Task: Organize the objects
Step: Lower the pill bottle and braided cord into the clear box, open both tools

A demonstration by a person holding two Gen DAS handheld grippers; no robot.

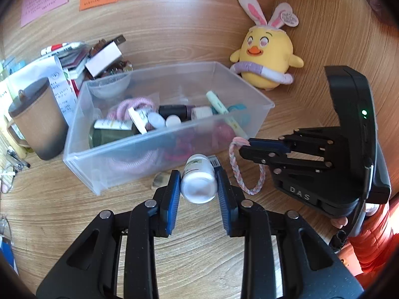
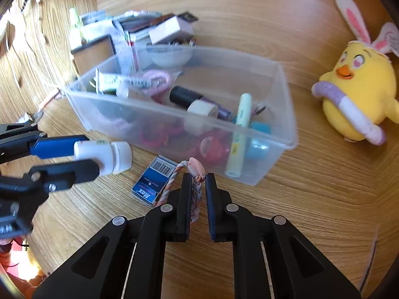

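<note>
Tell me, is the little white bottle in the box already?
Not yet. The white bottle is out of the clear box, clamped on its side between the left gripper's pads, in front of the box's near wall.

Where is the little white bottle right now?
The white bottle is clamped in the left gripper, held above the wooden desk just in front of the clear plastic bin, with the braided ring to its right.
</note>
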